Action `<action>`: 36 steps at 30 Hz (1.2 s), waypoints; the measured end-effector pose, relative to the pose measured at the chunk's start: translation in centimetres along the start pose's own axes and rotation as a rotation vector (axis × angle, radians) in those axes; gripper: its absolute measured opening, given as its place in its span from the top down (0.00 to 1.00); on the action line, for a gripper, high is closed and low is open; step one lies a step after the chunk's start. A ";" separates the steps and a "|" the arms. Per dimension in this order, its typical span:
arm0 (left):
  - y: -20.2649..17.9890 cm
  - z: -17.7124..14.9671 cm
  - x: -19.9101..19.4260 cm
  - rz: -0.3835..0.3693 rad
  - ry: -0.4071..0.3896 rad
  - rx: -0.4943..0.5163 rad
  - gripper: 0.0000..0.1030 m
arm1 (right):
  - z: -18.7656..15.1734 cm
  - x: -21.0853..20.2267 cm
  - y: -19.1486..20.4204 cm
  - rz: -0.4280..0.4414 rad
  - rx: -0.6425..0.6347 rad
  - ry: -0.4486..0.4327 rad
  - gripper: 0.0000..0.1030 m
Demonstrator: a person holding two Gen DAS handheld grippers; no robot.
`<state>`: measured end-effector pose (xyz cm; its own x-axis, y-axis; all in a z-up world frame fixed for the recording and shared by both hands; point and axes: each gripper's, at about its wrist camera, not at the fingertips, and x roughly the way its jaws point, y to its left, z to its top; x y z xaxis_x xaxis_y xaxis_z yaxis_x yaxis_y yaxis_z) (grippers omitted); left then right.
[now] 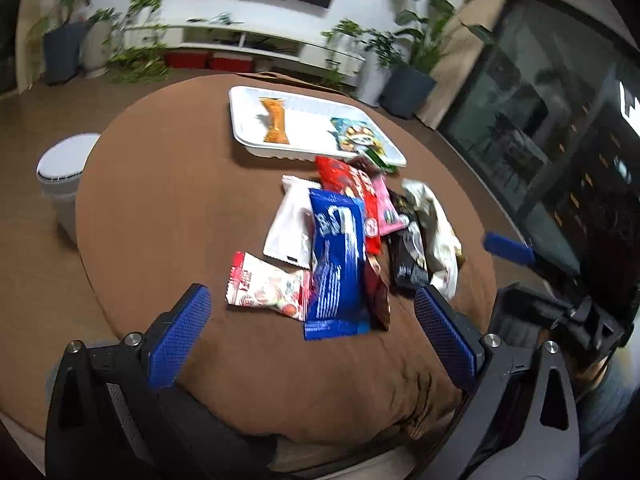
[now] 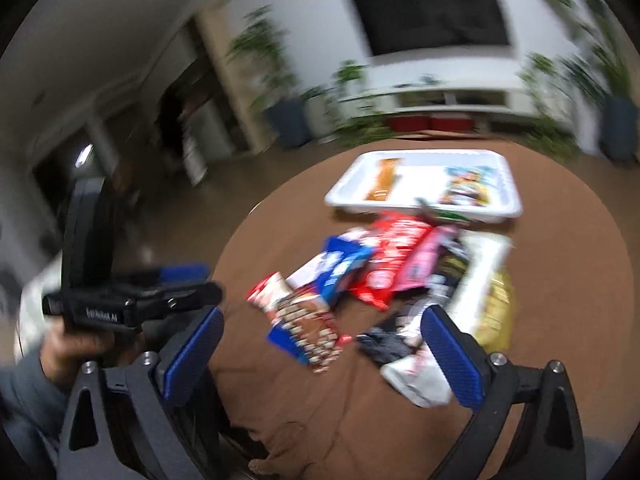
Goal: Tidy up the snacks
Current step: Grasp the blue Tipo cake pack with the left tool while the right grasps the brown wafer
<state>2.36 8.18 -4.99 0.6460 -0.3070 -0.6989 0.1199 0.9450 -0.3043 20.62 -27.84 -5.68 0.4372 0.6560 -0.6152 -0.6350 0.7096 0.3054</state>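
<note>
A pile of snack packets lies on a round brown table (image 1: 168, 200). A long blue packet (image 1: 338, 264) lies on top, with a red-and-white one (image 1: 266, 284) to its left and a white one (image 1: 290, 222) behind. A white tray (image 1: 256, 140) at the back holds an orange bar (image 1: 275, 120) and a blue cartoon packet (image 1: 358, 136). My left gripper (image 1: 312, 320) is open and empty, just short of the pile. My right gripper (image 2: 322, 340) is open and empty, near the same pile (image 2: 396, 268); that view is blurred. The tray (image 2: 348, 196) shows there too.
A white round stool (image 1: 64, 172) stands left of the table. The right gripper's body (image 1: 560, 304) shows at the right of the left wrist view. The left gripper and hand (image 2: 120, 304) show at the left of the right wrist view. Plants and a low shelf line the back wall.
</note>
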 end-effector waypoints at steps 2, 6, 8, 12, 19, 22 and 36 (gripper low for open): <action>-0.2 -0.4 0.4 -0.025 0.013 0.017 0.00 | 0.2 1.6 1.5 0.013 -0.119 0.043 0.08; -0.2 -0.9 0.4 -0.065 0.017 0.036 0.01 | 0.0 5.1 1.6 0.004 -0.224 0.179 0.28; -0.2 -0.9 0.5 -0.075 0.015 0.039 0.01 | 0.2 6.7 0.4 0.031 -0.198 0.235 0.28; 0.3 -1.0 0.5 -0.087 0.018 0.030 0.01 | 0.1 8.6 -0.5 0.062 -0.210 0.300 0.28; 0.7 -1.0 1.0 -0.100 0.026 0.038 0.10 | -0.2 10.8 -0.7 0.075 -0.243 0.367 0.39; 0.7 -0.9 1.3 -0.103 0.041 0.044 0.16 | -0.4 11.0 -0.2 0.097 -0.264 0.372 0.39; 0.2 0.1 2.3 -0.096 0.056 0.060 0.34 | -0.8 10.7 -1.3 0.170 -0.174 0.394 0.67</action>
<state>3.99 7.69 -6.58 0.5868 -0.4002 -0.7039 0.2246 0.9157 -0.3333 25.58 -22.02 -13.26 0.0632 0.5877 -0.8066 -0.7892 0.5241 0.3201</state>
